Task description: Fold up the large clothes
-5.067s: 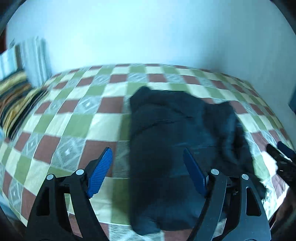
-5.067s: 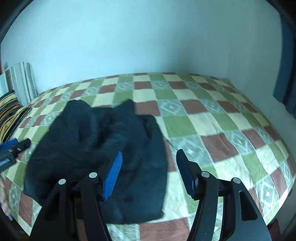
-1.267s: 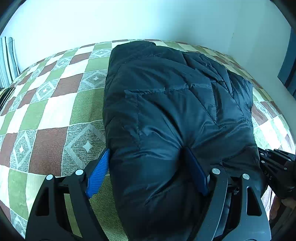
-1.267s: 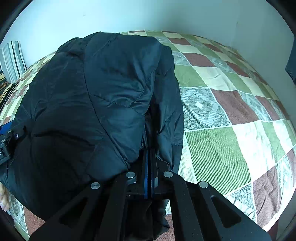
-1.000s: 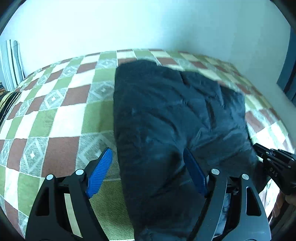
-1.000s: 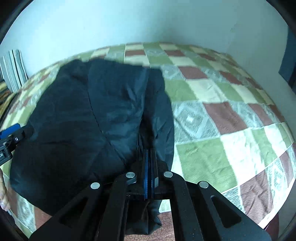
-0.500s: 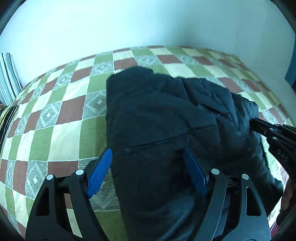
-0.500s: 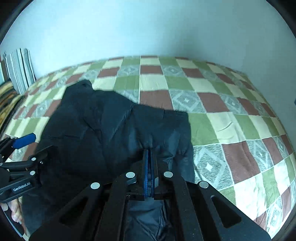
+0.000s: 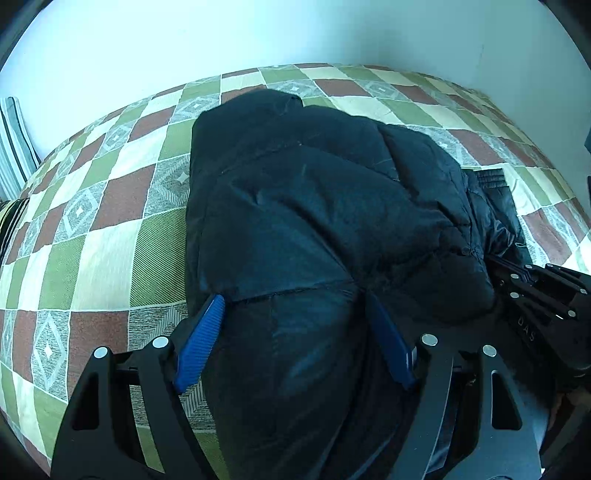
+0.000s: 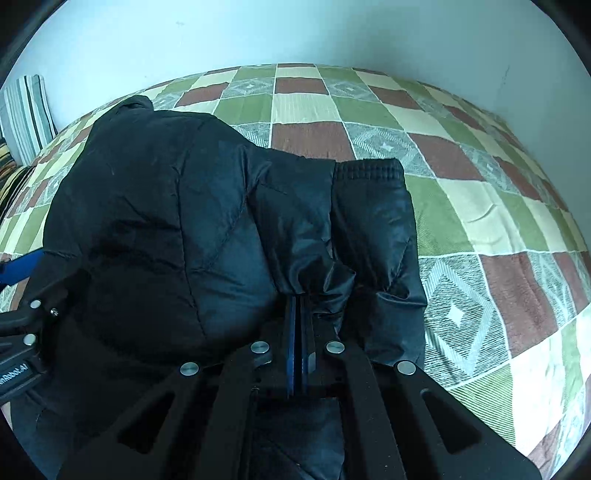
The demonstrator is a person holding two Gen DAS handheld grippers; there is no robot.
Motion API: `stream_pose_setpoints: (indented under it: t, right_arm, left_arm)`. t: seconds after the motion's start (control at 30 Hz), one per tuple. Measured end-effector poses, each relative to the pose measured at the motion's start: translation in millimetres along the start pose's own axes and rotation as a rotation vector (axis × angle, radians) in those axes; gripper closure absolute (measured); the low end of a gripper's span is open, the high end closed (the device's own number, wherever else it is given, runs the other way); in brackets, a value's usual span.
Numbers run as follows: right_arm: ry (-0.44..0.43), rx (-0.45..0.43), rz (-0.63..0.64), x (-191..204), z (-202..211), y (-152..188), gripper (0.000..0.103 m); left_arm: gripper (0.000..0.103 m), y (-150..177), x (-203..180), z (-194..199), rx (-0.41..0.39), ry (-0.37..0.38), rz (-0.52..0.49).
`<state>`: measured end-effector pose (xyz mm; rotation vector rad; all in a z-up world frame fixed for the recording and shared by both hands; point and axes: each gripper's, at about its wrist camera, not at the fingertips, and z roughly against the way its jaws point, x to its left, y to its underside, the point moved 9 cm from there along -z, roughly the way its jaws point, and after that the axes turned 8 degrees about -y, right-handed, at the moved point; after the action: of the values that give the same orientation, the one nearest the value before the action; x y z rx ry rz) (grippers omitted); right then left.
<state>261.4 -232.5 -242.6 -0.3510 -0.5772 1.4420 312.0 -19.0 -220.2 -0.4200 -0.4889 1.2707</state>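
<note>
Black puffy quilted jacket (image 10: 155, 221) is bunched up at the near edge of the checkered green, maroon and cream bedspread (image 10: 480, 206), and both tools are on it. Closest in, the right gripper (image 10: 297, 306) is clamped tight on a pinch of the jacket's fabric, blue pads pressed together. The left gripper (image 9: 291, 328) sits with its blue pads spread wide either side of the near bulge, not pinching anything as far as the views show.

Looks like mid-fold: the bulk is already doubled over, and a ribbed cuff (image 10: 369, 171) pokes out on the right side. Next move probably needs the left one to bite the near hem so both can carry it over evenly; puffy fabric will likely spring back.

Further off, striped pillows (image 10: 26, 118) lean at the left by the pale wall (image 10: 295, 33), well apart, nothing blocking.
</note>
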Motion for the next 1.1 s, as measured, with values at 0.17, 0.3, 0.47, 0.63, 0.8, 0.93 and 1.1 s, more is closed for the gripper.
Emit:
stream_pose_setpoints:
  t: [0.17, 0.3, 0.47, 0.63, 0.8, 0.93, 1.1]
  right_arm:
    - [0.005, -0.008, 0.003, 0.4, -3.1, 2.2, 0.102]
    - [0.008, -0.023, 0.003, 0.3, -4.8, 3.2, 0.103]
    - [0.014, -0.032, 0.001, -0.4, -7.0, 1.8, 0.103]
    - [0.02, -0.053, 0.002, 0.9, 3.6, -2.1, 0.102]
    - [0.025, -0.093, -0.012, 3.4, 25.6, -1.2, 0.096]
    - [0.036, -0.133, -0.028, 3.7, 49.0, -1.5, 0.056]
    - [0.032, -0.159, -0.043, 6.0, 73.8, 4.3, 0.049]
  left_arm:
    - [0.025, 1.0, -0.3, -5.7, -0.007, -0.014, -0.002]
    - [0.025, 2.1, 0.3, -8.2, -0.019, -0.015, 0.004]
    - [0.025, 1.8, 0.1, -11.8, -0.04, -0.024, 0.013]
    - [0.025, -2.1, 3.6, 0.2, -0.064, -0.013, 0.023]
    - [0.023, -3.8, 11.6, 15.7, -0.08, 0.019, 0.047]
    - [0.023, -1.2, 18.3, 28.1, -0.086, 0.02, 0.076]
    - [0.022, 9.1, 25.5, 50.9, -0.113, 0.001, 0.091]
